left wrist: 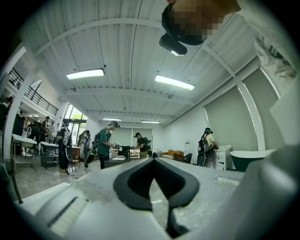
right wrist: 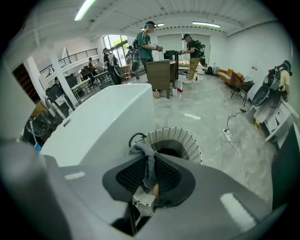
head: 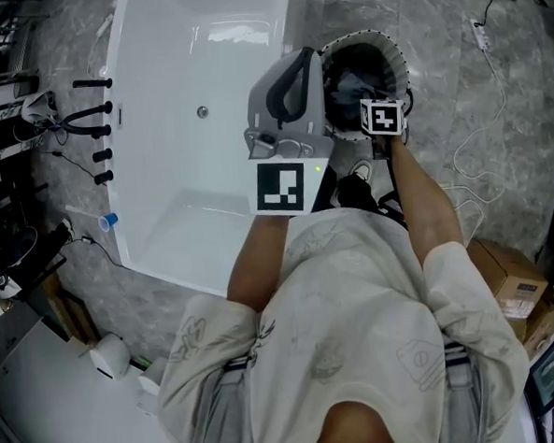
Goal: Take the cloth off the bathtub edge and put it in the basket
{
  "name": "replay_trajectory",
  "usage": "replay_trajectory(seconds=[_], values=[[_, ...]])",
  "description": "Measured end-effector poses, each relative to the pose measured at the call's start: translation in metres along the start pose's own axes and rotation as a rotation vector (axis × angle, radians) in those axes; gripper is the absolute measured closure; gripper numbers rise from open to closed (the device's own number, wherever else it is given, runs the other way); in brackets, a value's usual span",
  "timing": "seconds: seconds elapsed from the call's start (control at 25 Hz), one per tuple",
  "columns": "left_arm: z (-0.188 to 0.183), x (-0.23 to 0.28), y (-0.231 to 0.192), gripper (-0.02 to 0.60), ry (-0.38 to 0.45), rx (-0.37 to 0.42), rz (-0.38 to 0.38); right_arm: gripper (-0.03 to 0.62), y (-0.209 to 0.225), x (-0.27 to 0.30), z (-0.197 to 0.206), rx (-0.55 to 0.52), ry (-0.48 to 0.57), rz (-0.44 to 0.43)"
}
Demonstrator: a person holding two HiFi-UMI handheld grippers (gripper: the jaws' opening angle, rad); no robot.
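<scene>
R gripper (right wrist: 150,164): jaws narrow, pinched on the small grey cloth (right wrist: 143,152), which hangs just above the round white perforated basket (right wrist: 190,143). The basket stands on the grey stone-look floor (right wrist: 211,117), beside the white bathtub (right wrist: 93,124). L gripper (left wrist: 155,164): jaws together, nothing btw them.

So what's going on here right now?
A person holds the small grey cloth pinched in the right gripper, just above the white perforated plastic basket on the floor beside the white bathtub. The cloth is off the tub edge but not yet dropped in. The left gripper is shut, empty and pointing out into the room.
</scene>
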State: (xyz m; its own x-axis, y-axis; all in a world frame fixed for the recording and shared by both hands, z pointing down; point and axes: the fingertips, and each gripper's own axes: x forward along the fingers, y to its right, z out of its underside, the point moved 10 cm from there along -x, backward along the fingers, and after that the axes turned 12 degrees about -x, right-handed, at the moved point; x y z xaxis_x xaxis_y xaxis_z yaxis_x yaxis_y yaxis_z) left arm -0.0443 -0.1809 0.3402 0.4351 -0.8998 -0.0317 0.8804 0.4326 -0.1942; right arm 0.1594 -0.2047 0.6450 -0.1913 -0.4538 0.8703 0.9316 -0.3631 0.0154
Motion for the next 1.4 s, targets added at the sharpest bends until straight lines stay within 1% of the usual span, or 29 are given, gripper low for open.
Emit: replay_trajectory(seconds=[0.16, 0.4, 0.52, 0.64, 1.0, 1.16, 1.4], values=[[-0.003, -0.002, 0.003, 0.581, 0.013, 0.015, 0.012, 0.521, 0.000, -0.002, -0.001, 0.000, 0.010, 0.000], [-0.003, -0.003, 0.002, 0.581, 0.008, 0.016, 0.015, 0.395, 0.000, -0.001, -0.005, 0.004, 0.050, -0.016], [-0.004, -0.004, 0.003, 0.581, 0.011, 0.014, 0.018, 0.370, -0.001, -0.002, -0.004, 0.004, 0.042, -0.022], [-0.005, -0.005, 0.003, 0.581, 0.008, 0.014, 0.019, 0.368, -0.001, -0.005, -0.003, 0.009, 0.040, -0.014], [-0.009, -0.006, 0.007, 0.581, 0.026, 0.013, 0.022, 0.368, 0.007, -0.019, -0.008, 0.027, 0.096, -0.007], [-0.011, -0.005, 0.012, 0.581, 0.030, 0.021, 0.027, 0.371, 0.014, -0.037, -0.017, 0.056, 0.182, -0.018], [-0.016, -0.005, 0.018, 0.581, 0.041, 0.015, 0.030, 0.372, 0.017, -0.082, -0.036, -0.004, 0.302, 0.009]])
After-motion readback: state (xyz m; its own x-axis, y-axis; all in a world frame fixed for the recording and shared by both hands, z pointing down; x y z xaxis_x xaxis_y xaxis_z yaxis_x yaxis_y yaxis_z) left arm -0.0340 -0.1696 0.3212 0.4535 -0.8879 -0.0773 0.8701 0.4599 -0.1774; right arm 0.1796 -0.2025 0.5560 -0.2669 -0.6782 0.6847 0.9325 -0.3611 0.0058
